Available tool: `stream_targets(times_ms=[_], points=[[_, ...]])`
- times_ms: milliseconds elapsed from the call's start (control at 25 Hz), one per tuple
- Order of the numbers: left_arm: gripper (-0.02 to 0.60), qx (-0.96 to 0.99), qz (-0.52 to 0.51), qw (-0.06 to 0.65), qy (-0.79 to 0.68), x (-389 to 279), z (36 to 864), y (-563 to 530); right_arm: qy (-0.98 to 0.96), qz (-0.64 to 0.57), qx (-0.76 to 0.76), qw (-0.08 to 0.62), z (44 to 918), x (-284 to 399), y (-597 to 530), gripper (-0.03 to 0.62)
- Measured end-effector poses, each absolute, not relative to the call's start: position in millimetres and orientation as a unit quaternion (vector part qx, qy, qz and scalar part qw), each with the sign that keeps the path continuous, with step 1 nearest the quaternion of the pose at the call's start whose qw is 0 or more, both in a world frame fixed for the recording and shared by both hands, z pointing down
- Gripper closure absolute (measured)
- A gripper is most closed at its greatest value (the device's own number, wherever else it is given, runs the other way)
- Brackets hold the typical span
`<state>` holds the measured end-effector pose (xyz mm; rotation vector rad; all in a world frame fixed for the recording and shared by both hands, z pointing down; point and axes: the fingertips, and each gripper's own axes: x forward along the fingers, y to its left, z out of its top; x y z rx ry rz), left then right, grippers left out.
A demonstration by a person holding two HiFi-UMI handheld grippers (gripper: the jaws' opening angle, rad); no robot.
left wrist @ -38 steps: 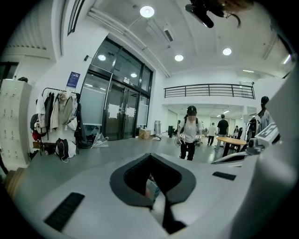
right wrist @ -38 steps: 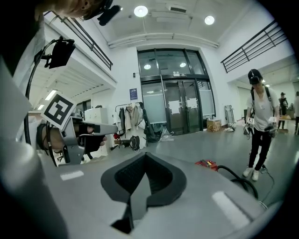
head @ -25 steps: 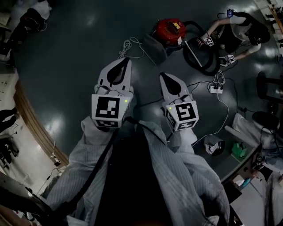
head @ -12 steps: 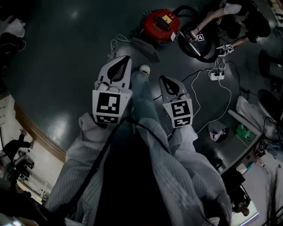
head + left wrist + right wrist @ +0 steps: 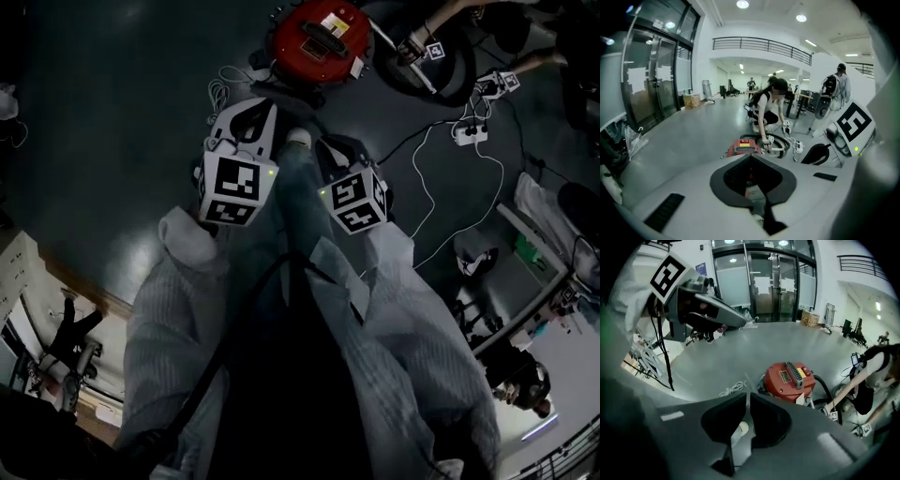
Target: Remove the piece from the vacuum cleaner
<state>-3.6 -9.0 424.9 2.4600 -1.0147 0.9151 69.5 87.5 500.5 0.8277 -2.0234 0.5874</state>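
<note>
I hold both grippers low in front of me, over my trouser leg point(image 5: 300, 216), and neither one carries anything. The left gripper point(image 5: 265, 108) is clenched, its jaws meeting tip to tip with only floor and the vacuum showing past them. The right gripper point(image 5: 321, 142) is clenched too, just a thin seam between its jaws, and my white shoe toe point(image 5: 298, 138) shows in the gap behind them. The red vacuum point(image 5: 319, 33) stands upright on the grey floor point(image 5: 112, 141) just ahead of both grippers, apart from them, its black handle on top. A white cord point(image 5: 732, 389) lies coiled on the floor beside it, on my left. Its black hose point(image 5: 455, 80) loops to my right, where another person point(image 5: 766, 105) crouches with hands on the tube. A white power strip point(image 5: 469, 131) lies near that loop
</note>
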Motion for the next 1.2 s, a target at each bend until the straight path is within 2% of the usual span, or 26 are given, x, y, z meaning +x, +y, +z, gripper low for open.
stream_targets(times_ms=[200, 320, 360, 440, 520, 760, 920, 960, 1080, 1200], points=[[0.575, 0.873, 0.379, 0.144, -0.271, 21, 527, -33, -0.786, 0.245, 0.309, 0.476, 593, 73, 73, 0.557], [0.575, 0.874, 0.405, 0.125, -0.239, 30, 578, -47, -0.766, 0.269, 0.320, 0.489, 640, 79, 67, 0.494], [0.564, 0.873, 0.414, 0.117, -0.229, 33, 593, -51, -0.762, 0.276, 0.321, 0.491, 653, 80, 64, 0.472], [0.489, 0.872, 0.433, 0.097, -0.207, 38, 619, -58, -0.757, 0.286, 0.314, 0.497, 675, 80, 59, 0.437], [0.466, 0.873, 0.444, 0.072, -0.189, 44, 637, -65, -0.754, 0.280, 0.304, 0.510, 692, 79, 54, 0.419], [0.463, 0.876, 0.458, 0.012, -0.148, 66, 665, -78, -0.747, 0.247, 0.260, 0.559, 726, 75, 56, 0.419], [0.463, 0.885, 0.444, 0.019, -0.142, 68, 666, -78, -0.736, 0.216, 0.252, 0.590, 734, 75, 55, 0.419], [0.463, 0.886, 0.440, 0.029, -0.146, 67, 665, -78, -0.735, 0.213, 0.251, 0.594, 734, 75, 56, 0.429], [0.465, 0.884, 0.438, 0.049, -0.155, 65, 664, -78, -0.736, 0.208, 0.237, 0.600, 733, 70, 65, 0.539], [0.465, 0.886, 0.433, 0.049, -0.161, 68, 666, -77, -0.735, 0.223, 0.242, 0.593, 736, 70, 70, 0.557]])
